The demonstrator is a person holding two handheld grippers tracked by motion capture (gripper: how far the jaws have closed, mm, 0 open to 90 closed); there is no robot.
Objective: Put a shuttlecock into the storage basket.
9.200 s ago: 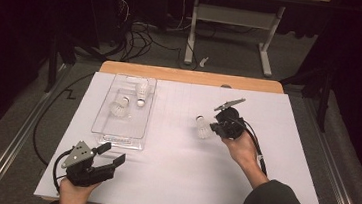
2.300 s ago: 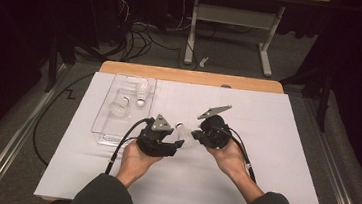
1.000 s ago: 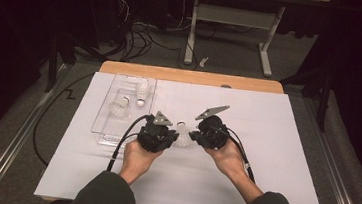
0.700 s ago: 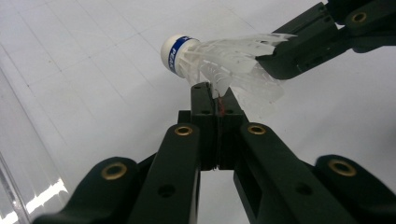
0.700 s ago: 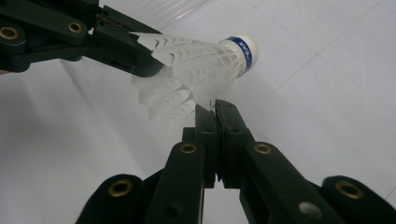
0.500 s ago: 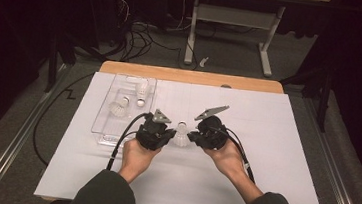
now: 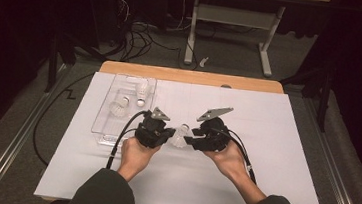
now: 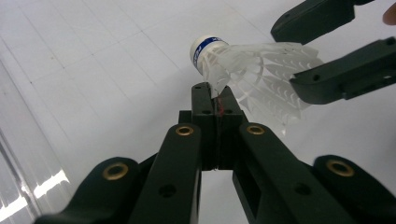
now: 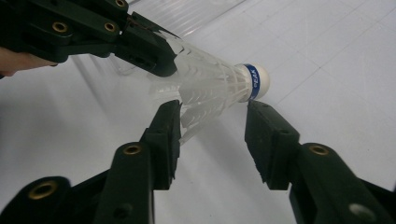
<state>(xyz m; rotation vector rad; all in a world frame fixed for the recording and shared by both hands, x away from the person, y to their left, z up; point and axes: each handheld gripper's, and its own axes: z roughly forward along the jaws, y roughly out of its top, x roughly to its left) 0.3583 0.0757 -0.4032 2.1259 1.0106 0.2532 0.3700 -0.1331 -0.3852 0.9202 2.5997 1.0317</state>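
A white plastic shuttlecock (image 7: 180,136) with a blue band on its cork hangs above the white table between my two grippers. My left gripper (image 8: 212,93) is shut on the edge of its skirt (image 8: 252,70), near the cork. In the high view the left gripper (image 7: 171,132) comes from the left and the right gripper (image 7: 189,137) from the right. The right gripper (image 9: 212,112) has just been opening its jaws; they stand on either side of the shuttlecock (image 9: 210,79) without pressing it.
A clear plastic tray (image 7: 102,119) stands at the far left of the table with two more shuttlecocks (image 7: 118,107) (image 7: 141,89) in it. The white sheet ends at a wooden strip (image 7: 191,76) along the far edge. Cables trail from both grippers.
Nine seconds ago the left hand was at the near left edge and the right held the shuttlecock alone. Both hands have met mid-table and kept still over the last second.
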